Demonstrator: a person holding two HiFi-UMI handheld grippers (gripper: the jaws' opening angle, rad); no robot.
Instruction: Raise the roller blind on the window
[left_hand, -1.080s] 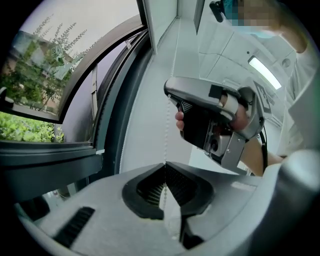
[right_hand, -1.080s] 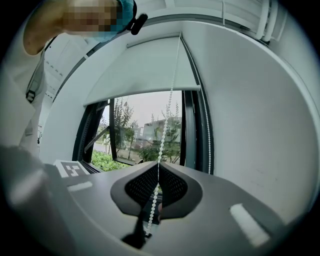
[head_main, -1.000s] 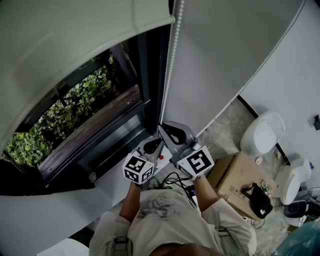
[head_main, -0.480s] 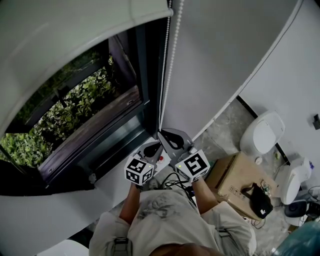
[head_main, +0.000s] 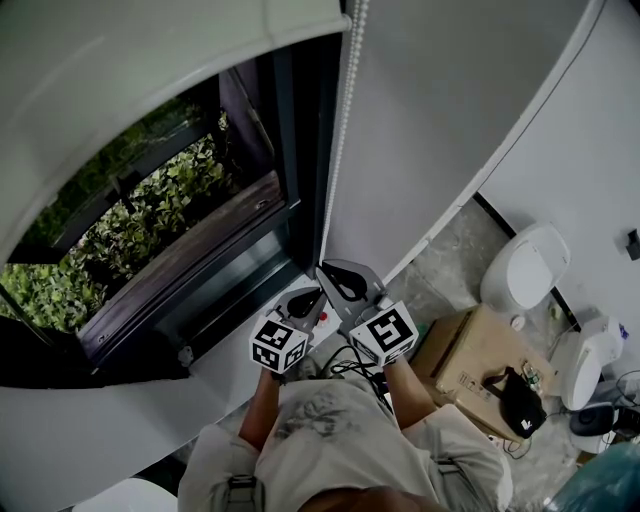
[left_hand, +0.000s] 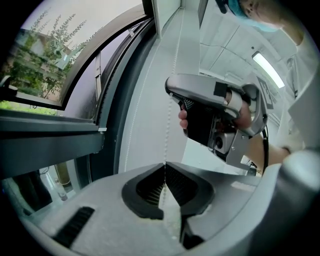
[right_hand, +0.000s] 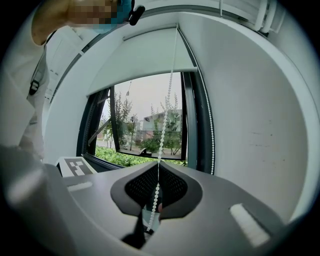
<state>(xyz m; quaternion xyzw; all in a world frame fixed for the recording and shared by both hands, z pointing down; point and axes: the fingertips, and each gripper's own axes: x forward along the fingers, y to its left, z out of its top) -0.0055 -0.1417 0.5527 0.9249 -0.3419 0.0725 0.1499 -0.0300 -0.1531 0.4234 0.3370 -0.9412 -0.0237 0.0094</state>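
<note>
Pinching bead chain (head_main: 340, 130): left tool (left_hand: 164, 167), right tool (right_hand: 157, 167) | speckled floor (head_main: 450, 250) | toilet (head_main: 525, 265), cardboard box (head_main: 465, 355)

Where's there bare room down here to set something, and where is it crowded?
Bare: the white ledge below the window frame, left of the left gripper; also the floor strip between the wall and the toilet. Crowded: the bead chain, clamped by both it and the right gripper, and the floor by the cardboard box and cables.
</note>
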